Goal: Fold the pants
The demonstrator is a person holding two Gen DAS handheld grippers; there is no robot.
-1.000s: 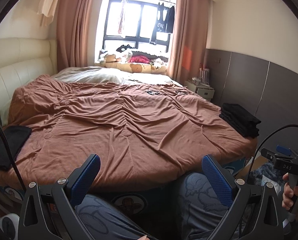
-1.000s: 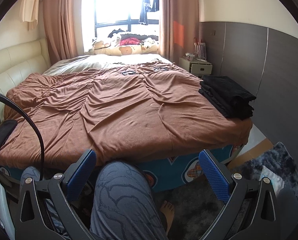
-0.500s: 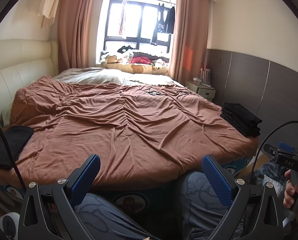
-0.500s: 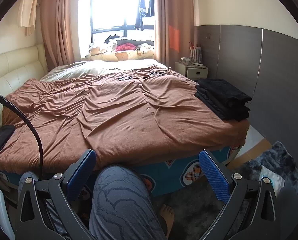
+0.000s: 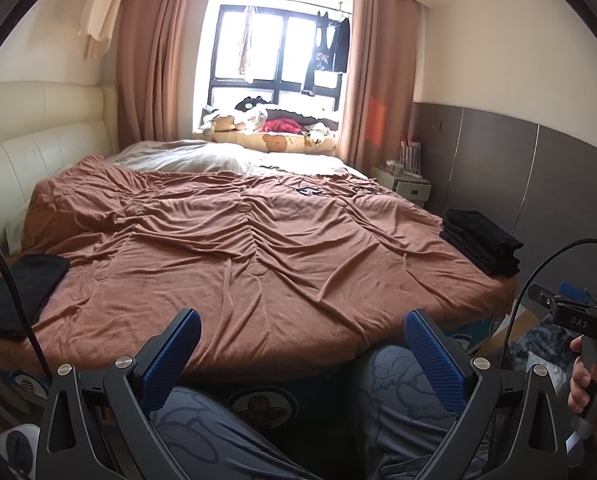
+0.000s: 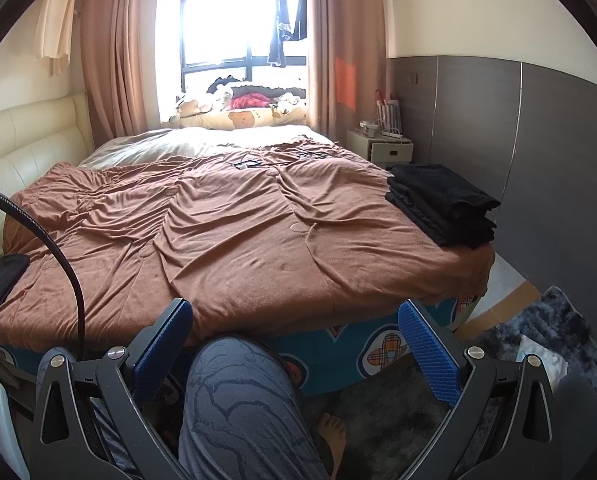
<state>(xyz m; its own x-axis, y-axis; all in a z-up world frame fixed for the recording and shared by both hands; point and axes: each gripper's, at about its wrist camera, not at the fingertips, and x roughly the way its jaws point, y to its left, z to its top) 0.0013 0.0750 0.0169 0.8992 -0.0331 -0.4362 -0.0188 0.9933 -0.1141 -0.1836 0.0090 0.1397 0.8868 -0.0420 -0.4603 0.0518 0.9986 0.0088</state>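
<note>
Facing bed (image 5: 258,240), left gripper (image 5: 302,356) and right gripper (image 6: 294,344) both splayed wide, empty; black pants (image 6: 442,204) stacked at right edge, unfolded piece (image 5: 18,292) at left edge; risk: reaching across, toppling stack.

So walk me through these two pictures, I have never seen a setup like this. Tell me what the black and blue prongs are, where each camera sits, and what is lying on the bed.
A person holds one hand-held gripper in each hand; no robot arm is involved. Each picture comes from a fisheye camera mounted on a gripper, looking forward between its two blue-padded fingers. The left gripper and the right gripper are both open and hold nothing. Ahead lies a bed with a rumpled brown blanket. A stack of folded black clothes sits at its right edge, and one flat black garment lies at its left edge. The grey patterned fabric below is the person's own legs.
</note>
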